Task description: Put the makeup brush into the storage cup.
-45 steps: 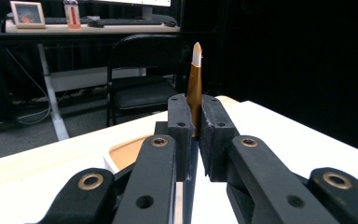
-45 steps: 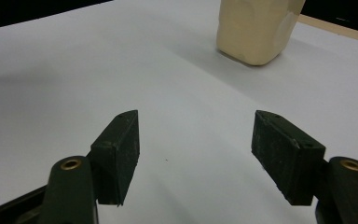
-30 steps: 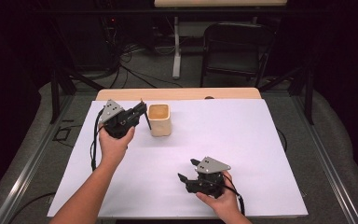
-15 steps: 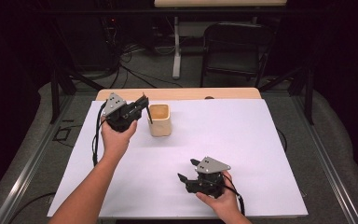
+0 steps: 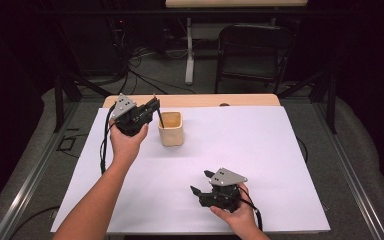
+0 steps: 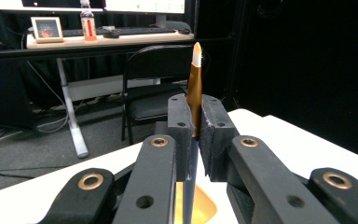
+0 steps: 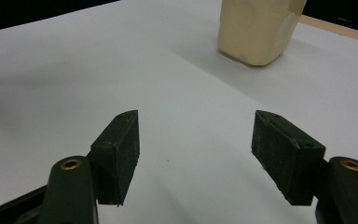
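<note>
Pen [image 6: 196,88]: slim, gold, pointed; clenched in left gripper [image 6: 195,135] over beige, rounded cup [image 5: 171,128]. Right gripper [image 7: 196,156]: released, on white table [image 5: 260,150].

Parted tongs [image 7: 196,149] low over white tabletop [image 7: 74,70], cream cup [image 7: 256,28] beyond.

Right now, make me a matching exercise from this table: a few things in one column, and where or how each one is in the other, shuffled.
1. left gripper
2. right gripper
3. cup
4. pen

A. beige, standing on the white table cover
B. open, nothing between the jaws
C. clamped between two black jaws
D. shut, held above the cup

Pairs: 1-D, 2-B, 3-A, 4-C
</note>
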`<state>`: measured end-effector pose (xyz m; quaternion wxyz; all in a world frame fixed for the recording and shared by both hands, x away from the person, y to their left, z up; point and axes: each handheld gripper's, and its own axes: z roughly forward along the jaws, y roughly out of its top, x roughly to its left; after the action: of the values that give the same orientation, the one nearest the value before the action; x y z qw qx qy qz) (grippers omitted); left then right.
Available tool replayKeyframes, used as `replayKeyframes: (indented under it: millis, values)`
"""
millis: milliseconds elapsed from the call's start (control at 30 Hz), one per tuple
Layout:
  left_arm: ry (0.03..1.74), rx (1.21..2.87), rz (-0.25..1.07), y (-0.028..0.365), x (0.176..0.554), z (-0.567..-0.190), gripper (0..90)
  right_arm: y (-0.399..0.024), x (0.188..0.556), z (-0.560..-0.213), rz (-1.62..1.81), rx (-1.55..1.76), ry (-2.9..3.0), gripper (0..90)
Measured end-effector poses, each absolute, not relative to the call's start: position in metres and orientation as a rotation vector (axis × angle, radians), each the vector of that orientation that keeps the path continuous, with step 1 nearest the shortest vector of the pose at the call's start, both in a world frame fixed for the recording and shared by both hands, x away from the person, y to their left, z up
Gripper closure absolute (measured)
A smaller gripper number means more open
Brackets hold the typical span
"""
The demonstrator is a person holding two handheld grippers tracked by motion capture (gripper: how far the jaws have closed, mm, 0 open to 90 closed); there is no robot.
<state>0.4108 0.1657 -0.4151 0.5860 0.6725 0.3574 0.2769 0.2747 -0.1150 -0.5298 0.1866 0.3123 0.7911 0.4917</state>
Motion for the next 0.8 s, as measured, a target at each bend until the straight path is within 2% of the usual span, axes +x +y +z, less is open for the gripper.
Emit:
replayKeyframes:
  millis: [800]
  values:
    - [0.851,1.561,0.673,0.163,0.424,-0.417,83.6,-0.115,0.275,-0.531,1.384,0.878,2.231,32.0]
